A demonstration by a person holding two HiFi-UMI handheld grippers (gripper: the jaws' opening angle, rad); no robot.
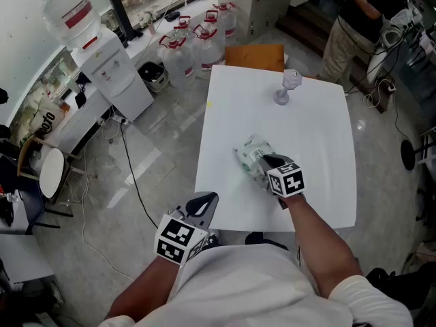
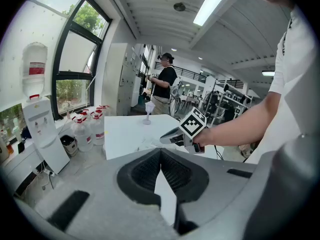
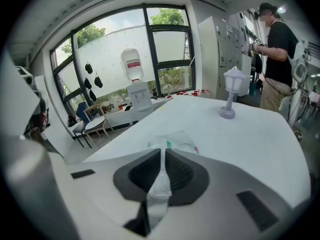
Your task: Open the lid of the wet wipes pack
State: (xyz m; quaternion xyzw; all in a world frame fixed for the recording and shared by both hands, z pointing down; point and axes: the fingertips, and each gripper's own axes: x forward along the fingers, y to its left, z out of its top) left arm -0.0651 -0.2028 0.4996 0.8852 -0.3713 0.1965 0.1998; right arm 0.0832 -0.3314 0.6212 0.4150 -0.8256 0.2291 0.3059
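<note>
**Desk:** What do we have at the left?

**Field:** A water dispenser and water bottles stand on the floor by the window. Nearer us, our left hand-held gripper hangs at the near-left corner of the white bench, its jaws closed together on nothing.

**Desk:** And the wet wipes pack?

**Field:** We see it lying flat mid-bench, toward our side. Our right hand-held gripper meets its near edge. The jaws are narrow and pinch a thin pale flap that runs from the pack.

**Desk:** Further right?

**Field:** A small white lantern ornament stands upright near the far edge, well apart from the pack. A person stands beyond the far-right corner.
</note>
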